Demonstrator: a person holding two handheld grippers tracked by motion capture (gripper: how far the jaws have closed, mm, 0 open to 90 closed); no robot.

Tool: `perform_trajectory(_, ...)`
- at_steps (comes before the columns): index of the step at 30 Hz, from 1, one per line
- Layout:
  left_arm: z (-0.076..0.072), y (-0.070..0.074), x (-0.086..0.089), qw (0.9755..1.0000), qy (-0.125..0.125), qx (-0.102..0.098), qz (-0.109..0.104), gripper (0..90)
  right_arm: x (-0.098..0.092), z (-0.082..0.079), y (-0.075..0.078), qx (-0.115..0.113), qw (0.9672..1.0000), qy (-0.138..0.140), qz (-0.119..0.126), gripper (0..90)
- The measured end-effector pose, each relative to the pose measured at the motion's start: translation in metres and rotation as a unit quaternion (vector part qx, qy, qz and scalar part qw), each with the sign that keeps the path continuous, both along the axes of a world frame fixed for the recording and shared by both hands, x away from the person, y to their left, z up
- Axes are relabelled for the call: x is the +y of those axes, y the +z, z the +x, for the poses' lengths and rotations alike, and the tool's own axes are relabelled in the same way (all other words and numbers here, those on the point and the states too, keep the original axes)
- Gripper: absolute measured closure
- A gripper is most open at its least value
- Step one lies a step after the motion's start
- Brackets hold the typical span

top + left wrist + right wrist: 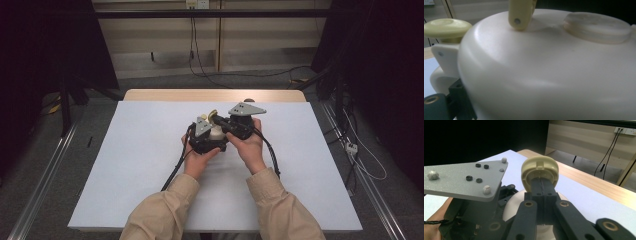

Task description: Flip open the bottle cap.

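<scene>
A white rounded container [216,133] sits at the middle of the table between both grippers. In the left gripper view its smooth body [554,72] is very near, with a pale yellow knob [446,28] at the left and a yellow hinged piece [520,13] on top. My left gripper [206,141] is shut on the container's body; one dark jaw shows at the bottom left. My right gripper [541,190] comes in from the right, its jaws pressed together on a pale yellow round cap [540,168] above the container. That cap [212,114] tilts upward.
A white sheet [145,170] covers the table, with a wooden strip [215,95] along the far edge. Cables [200,65] lie on the floor beyond it, and dark frames stand at both sides. The left gripper's grey plate [464,180] is close beside my right gripper.
</scene>
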State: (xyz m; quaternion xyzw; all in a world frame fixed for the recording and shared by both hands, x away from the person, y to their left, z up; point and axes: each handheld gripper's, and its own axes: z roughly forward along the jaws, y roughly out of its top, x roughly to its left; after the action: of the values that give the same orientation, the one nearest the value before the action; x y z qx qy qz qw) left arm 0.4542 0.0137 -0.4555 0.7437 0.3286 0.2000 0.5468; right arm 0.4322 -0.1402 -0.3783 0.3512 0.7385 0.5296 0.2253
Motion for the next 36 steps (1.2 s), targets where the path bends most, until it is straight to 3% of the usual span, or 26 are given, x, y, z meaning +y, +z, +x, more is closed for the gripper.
perform_trajectory(36, 0.0004, -0.0003, 0.001, 1.0, -0.002, 0.003, -0.003, 5.6, -0.0014, 0.0011, -0.0017, 0.004, 1.0, 0.004, -0.001, 88.4)
